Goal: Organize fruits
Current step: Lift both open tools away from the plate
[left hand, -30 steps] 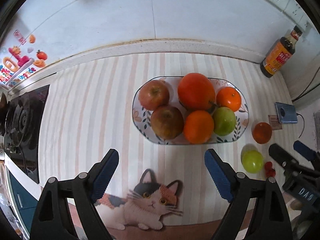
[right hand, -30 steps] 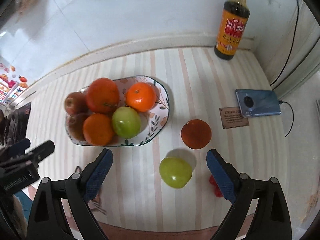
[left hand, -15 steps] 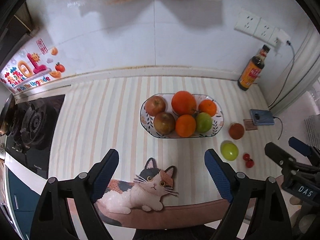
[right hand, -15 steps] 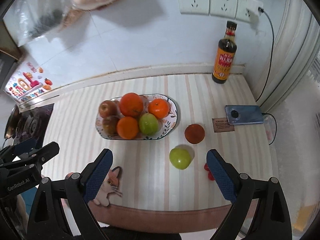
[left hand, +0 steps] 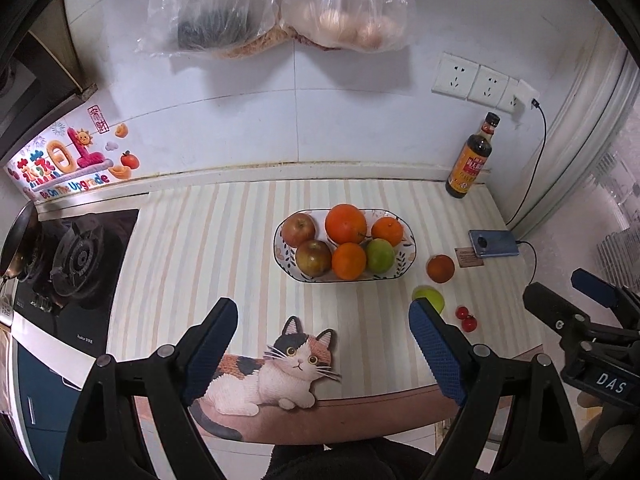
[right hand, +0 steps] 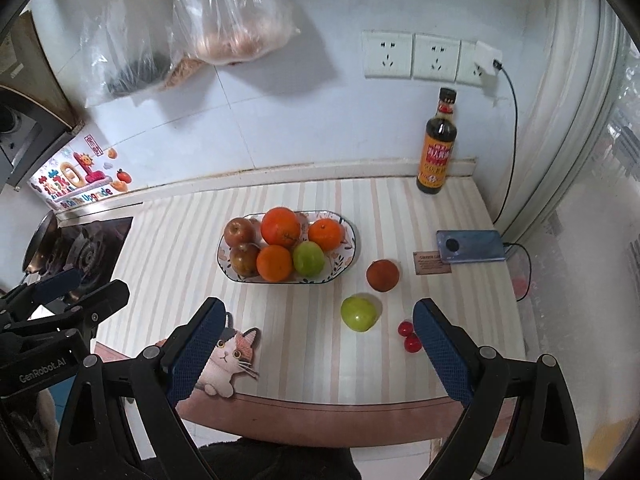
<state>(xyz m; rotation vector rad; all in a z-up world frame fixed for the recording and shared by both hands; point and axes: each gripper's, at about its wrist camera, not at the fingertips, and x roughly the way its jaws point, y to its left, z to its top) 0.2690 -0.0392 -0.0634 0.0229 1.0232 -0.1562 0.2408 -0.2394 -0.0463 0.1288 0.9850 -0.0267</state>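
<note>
Pulled up and back from the oval patterned bowl (right hand: 347, 257), now small on the striped mat (left hand: 192, 264). Both left gripper (left hand: 323, 344) and right gripper (right hand: 318, 346) spread wide, empty. Right view alone fully clear of green fruit (right hand: 358, 313), round reddish fruit (right hand: 383, 275), glossy, perhaps cherry tomatoes (right hand: 409, 337).

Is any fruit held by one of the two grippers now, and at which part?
Nothing is held. The left gripper and the right gripper are both open, with no fruit between them.
</note>
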